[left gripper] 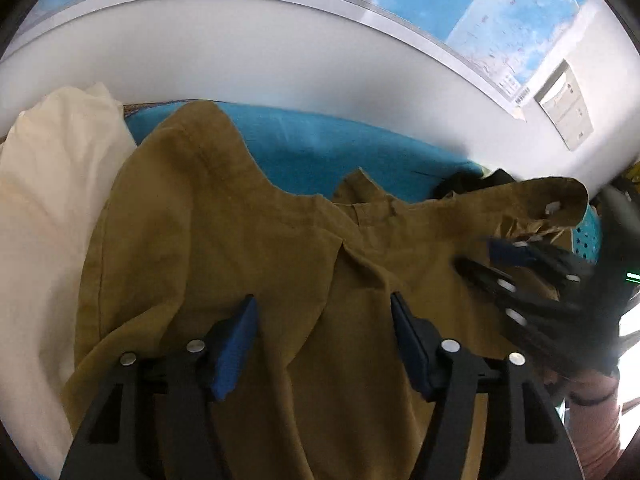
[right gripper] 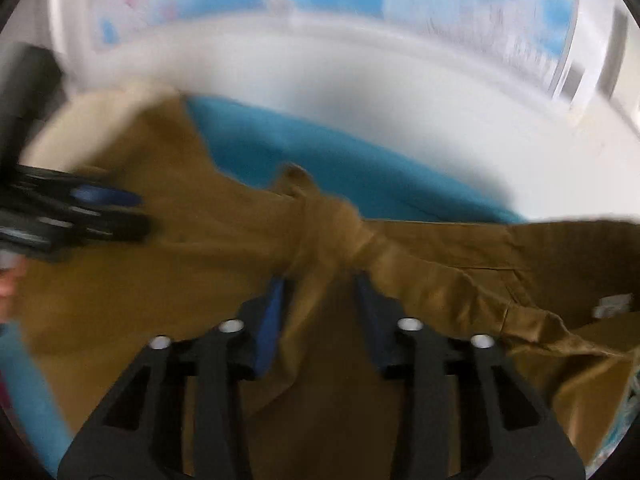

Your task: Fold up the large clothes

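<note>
A large olive-brown shirt (left gripper: 248,240) lies spread over a blue sheet (left gripper: 320,148); it also fills the right wrist view (right gripper: 160,272). My left gripper (left gripper: 322,308) is open just above the shirt's middle, cloth between its fingers but not pinched. My right gripper (right gripper: 320,284) has its fingers close around a bunched fold of the shirt, and the view is blurred by motion. The right gripper also shows in the left wrist view (left gripper: 492,256) at the sleeve, whose cuff (left gripper: 560,200) is lifted. The left gripper shows blurred at the left of the right wrist view (right gripper: 136,210).
A cream cloth (left gripper: 52,200) lies at the left beside the shirt. A white wall (left gripper: 280,60) with a world map (left gripper: 500,4) stands behind the bed. A dark item (left gripper: 464,184) and a turquoise perforated basket (left gripper: 588,236) sit at the right.
</note>
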